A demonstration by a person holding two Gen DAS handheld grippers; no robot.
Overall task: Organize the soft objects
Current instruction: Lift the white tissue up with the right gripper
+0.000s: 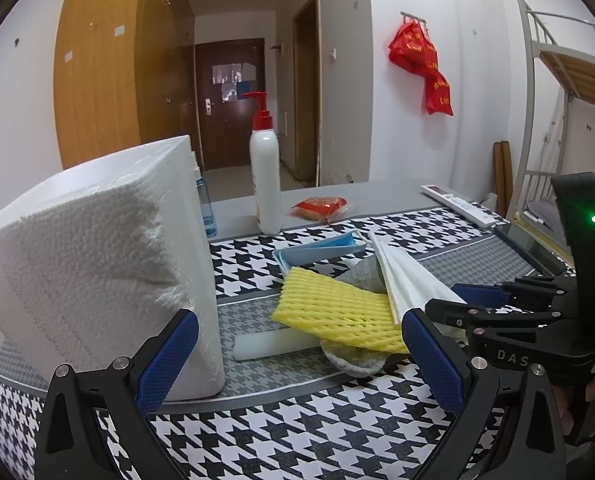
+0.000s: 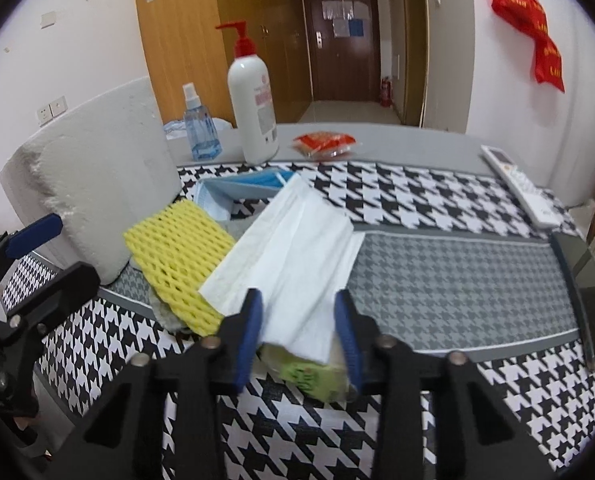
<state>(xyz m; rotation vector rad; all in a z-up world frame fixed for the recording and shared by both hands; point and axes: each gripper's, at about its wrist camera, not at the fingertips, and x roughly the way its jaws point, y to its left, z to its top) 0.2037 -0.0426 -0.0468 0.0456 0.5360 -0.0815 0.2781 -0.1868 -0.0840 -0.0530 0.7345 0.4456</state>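
Observation:
A heap of soft things lies on the houndstooth mat: a yellow foam net (image 1: 337, 312) (image 2: 181, 248), blue face masks (image 1: 317, 250) (image 2: 237, 192), a grey cloth (image 1: 361, 276) and a white foam strip (image 1: 273, 344). A white tissue (image 1: 405, 280) (image 2: 297, 240) sticks up out of a green tissue pack (image 2: 313, 376). My right gripper (image 2: 300, 336) (image 1: 449, 304) has a blue pad against each side of that pack. A big white foam block (image 1: 97, 260) (image 2: 97, 184) stands at the left. My left gripper (image 1: 297, 360) is wide open in front of the heap, its left finger beside the block.
At the back stand a white pump bottle (image 1: 265, 180), a blue spray bottle (image 2: 199, 128) and a red snack packet (image 1: 321, 208). A remote (image 1: 461, 204) and a dark phone (image 2: 589, 292) lie along the table's right edge.

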